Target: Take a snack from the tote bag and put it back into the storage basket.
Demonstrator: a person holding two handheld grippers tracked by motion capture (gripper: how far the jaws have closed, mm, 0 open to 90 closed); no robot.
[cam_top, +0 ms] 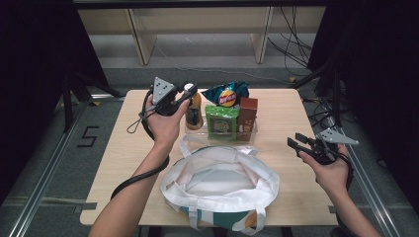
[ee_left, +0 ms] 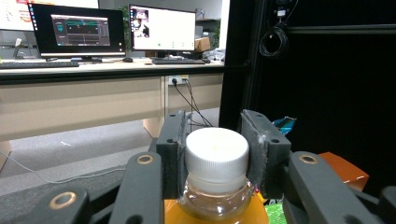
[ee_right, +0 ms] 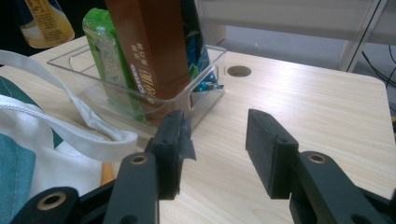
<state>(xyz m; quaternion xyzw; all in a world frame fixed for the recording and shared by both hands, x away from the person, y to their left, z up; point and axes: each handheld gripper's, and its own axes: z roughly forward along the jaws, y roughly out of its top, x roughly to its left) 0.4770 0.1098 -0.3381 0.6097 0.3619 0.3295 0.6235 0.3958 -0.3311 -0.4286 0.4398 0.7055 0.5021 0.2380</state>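
Left gripper (ee_left: 216,158) clamped on white cap (ee_left: 216,151) of orange bottle (ee_left: 212,215), one pad each side. Right gripper (ee_right: 215,149) jaws apart, empty, above table (ee_right: 303,107).

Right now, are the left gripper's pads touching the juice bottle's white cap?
Touching. In the left gripper view, both pads of the left gripper press against the sides of the white cap on the orange juice bottle, with no gap visible.

Left fingers (ee_left: 261,144) clamped; right gripper (ee_right: 215,154) agape, level.

Evenly lit table, dark surroundings, soft slightly blurred frames.
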